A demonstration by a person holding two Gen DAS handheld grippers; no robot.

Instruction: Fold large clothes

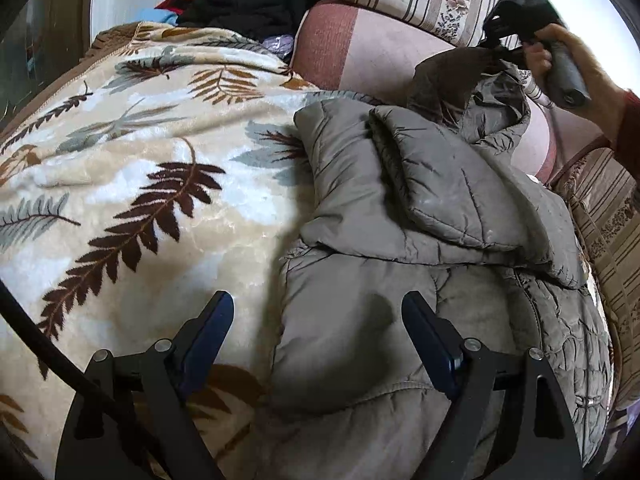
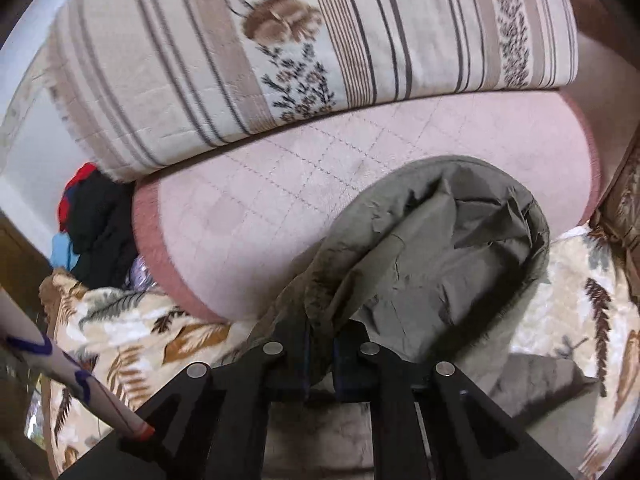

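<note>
A grey-olive quilted jacket (image 1: 420,216) lies partly folded on a leaf-patterned blanket (image 1: 132,168), its sleeves laid over the body. My left gripper (image 1: 318,312) is open and empty, hovering just above the jacket's lower hem. My right gripper (image 2: 320,340) is shut on the jacket's hood (image 2: 432,240) and holds it lifted off the bed; the hood hangs open in front of the fingers. In the left wrist view the right gripper (image 1: 500,46) shows at the upper right, pinching the hood above the jacket's far end.
A pink cushion (image 2: 320,184) and a striped floral cushion (image 2: 280,48) lie behind the jacket. A pile of black, red and blue clothes (image 1: 240,4) sits at the far corner. A striped cover (image 1: 608,224) borders the right side. A white stick (image 2: 60,364) crosses lower left.
</note>
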